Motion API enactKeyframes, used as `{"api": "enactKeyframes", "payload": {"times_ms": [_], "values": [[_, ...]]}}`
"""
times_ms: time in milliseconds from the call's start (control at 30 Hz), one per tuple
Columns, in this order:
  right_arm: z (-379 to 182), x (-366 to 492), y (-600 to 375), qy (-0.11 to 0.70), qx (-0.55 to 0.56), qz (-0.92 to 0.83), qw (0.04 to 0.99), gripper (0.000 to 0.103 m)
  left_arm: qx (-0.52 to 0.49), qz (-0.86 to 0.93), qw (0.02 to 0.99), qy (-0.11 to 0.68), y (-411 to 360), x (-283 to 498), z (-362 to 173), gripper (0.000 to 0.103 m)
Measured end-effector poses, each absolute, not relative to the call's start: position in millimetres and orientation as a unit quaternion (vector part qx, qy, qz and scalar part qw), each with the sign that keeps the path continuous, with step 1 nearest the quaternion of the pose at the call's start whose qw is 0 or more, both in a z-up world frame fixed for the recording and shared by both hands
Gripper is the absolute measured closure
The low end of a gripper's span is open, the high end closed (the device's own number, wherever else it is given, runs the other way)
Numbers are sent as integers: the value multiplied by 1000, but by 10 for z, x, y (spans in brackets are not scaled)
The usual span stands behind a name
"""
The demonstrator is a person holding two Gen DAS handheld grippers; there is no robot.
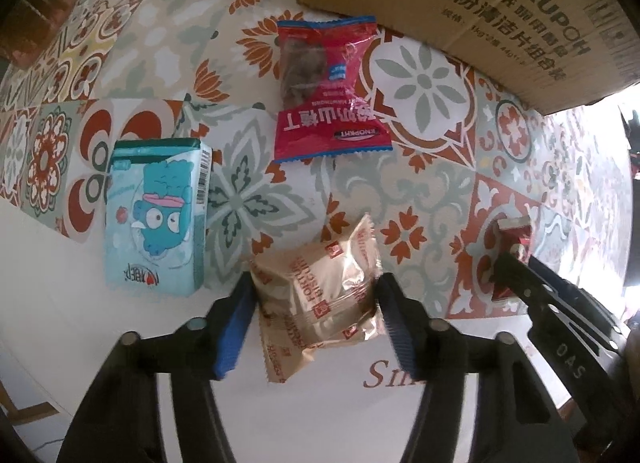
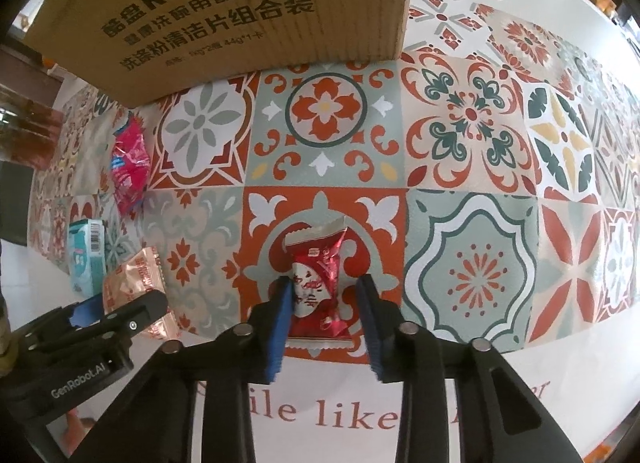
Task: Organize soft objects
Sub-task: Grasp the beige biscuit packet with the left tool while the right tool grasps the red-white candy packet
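A gold biscuit packet (image 1: 324, 263) lies on the patterned tablecloth (image 1: 420, 183), and my left gripper (image 1: 315, 284) points down over it with both blue pads pressed against its sides. My right gripper (image 2: 325, 288) is shut on a small red foil candy packet (image 2: 318, 275) that lies on a red tile of the cloth. In the left wrist view the right gripper (image 1: 520, 263) stands at the right with the red candy packet (image 1: 514, 229) at its tips. A pink-red snack bag (image 1: 324, 95) and a light blue tissue pack (image 1: 156, 219) lie loose on the cloth.
A large cardboard box (image 2: 240, 11) stands at the far side of the table, close behind the snack bag (image 2: 130, 167). The tissue pack (image 2: 86, 251) sits left of the left gripper (image 2: 120, 303). A brown wooden object (image 1: 36, 23) shows at the far left.
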State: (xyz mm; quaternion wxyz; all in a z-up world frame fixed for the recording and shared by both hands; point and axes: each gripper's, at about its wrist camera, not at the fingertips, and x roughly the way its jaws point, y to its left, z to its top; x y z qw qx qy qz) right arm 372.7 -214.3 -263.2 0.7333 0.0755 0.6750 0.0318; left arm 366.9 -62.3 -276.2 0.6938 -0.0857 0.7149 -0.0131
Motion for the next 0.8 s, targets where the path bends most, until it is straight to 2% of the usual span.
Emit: {"api": "enactKeyframes", "payload": {"times_ms": [67, 200, 433, 800], "values": [[-2629, 3714, -2140, 675, 80, 36, 733, 77, -91, -16, 695, 714, -624, 3647, -2751, 50], [-2629, 3686, -2123, 675, 86, 39, 732, 78, -95, -26, 694, 713, -635, 3609, -2735, 52], [-2589, 3640, -2182, 671, 100, 42, 734, 78, -90, -44, 707, 700, -694, 3529, -2577, 53], [-2185, 3557, -2273, 640, 105, 53, 759, 78, -80, -63, 737, 668, -612, 3540, -2137, 53]]}}
